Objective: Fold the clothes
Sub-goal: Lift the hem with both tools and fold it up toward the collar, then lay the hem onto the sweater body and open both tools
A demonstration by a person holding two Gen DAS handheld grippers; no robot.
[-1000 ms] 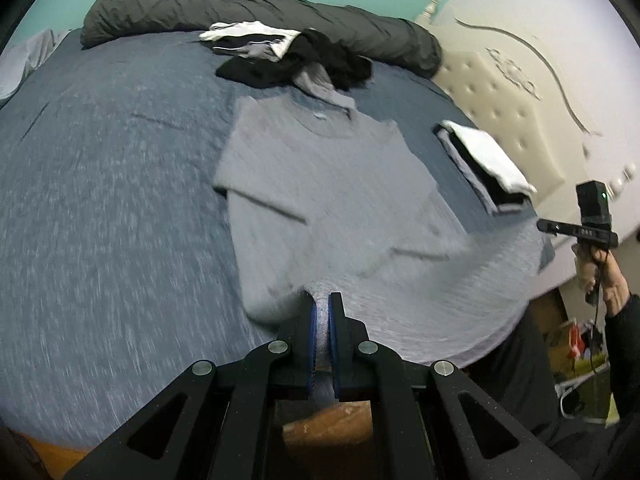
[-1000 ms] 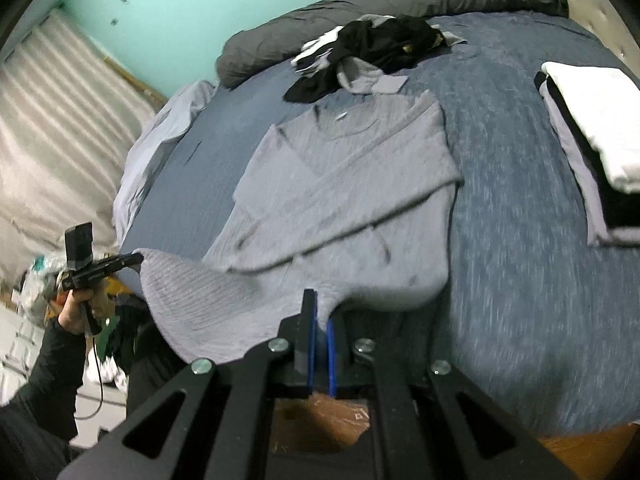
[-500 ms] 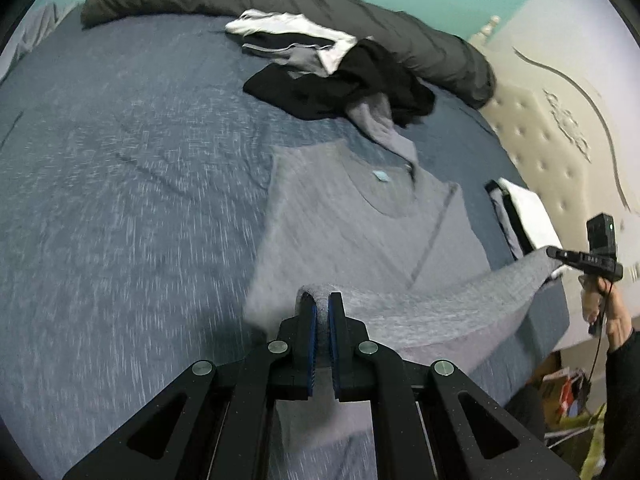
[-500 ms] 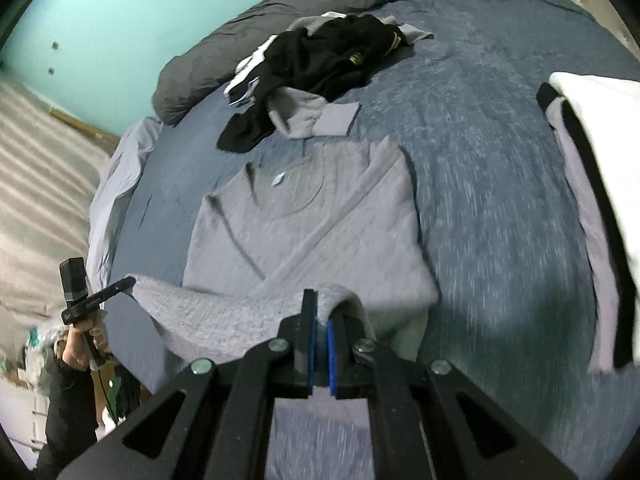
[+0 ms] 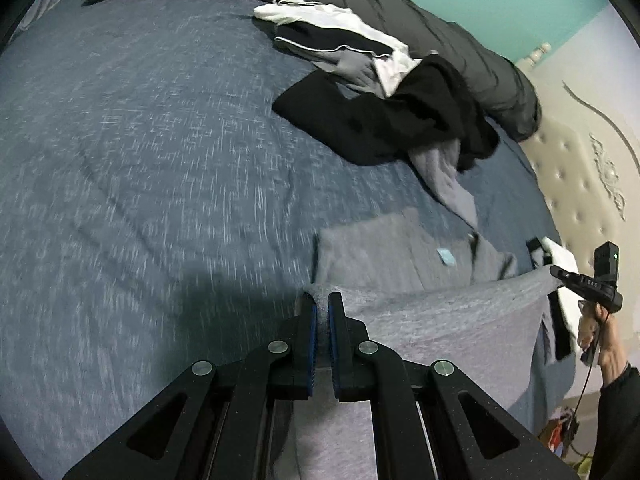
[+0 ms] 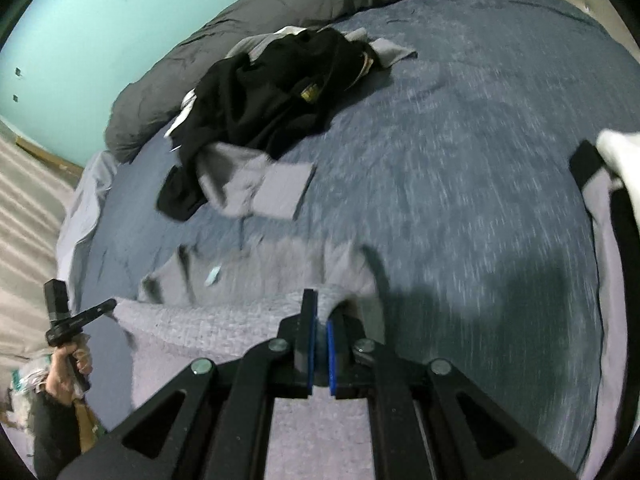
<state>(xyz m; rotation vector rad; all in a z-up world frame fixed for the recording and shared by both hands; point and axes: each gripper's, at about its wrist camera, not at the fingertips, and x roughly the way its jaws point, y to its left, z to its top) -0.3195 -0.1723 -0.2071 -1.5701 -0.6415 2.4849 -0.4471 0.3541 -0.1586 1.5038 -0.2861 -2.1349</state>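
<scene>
A grey sweater (image 5: 384,256) lies on the blue bedspread (image 5: 140,168), neck label up. Its bottom hem (image 5: 460,312) is lifted and stretched between both grippers, over the body of the sweater. My left gripper (image 5: 322,304) is shut on one hem corner. My right gripper (image 6: 320,312) is shut on the other hem corner. The sweater also shows in the right wrist view (image 6: 256,264). Each gripper shows in the other's view: the right (image 5: 560,274) and the left (image 6: 108,305).
A pile of loose black, white and grey clothes (image 5: 384,92) lies beyond the sweater's collar, also in the right wrist view (image 6: 272,92). A dark grey duvet roll (image 5: 420,16) lies along the far edge. A folded stack (image 6: 616,184) sits to the right. A padded headboard (image 5: 580,184) stands beyond.
Both grippers have carried the hem forward over the sweater toward its collar. The pile of clothes and duvet look closer, and less of the sweater's body shows.
</scene>
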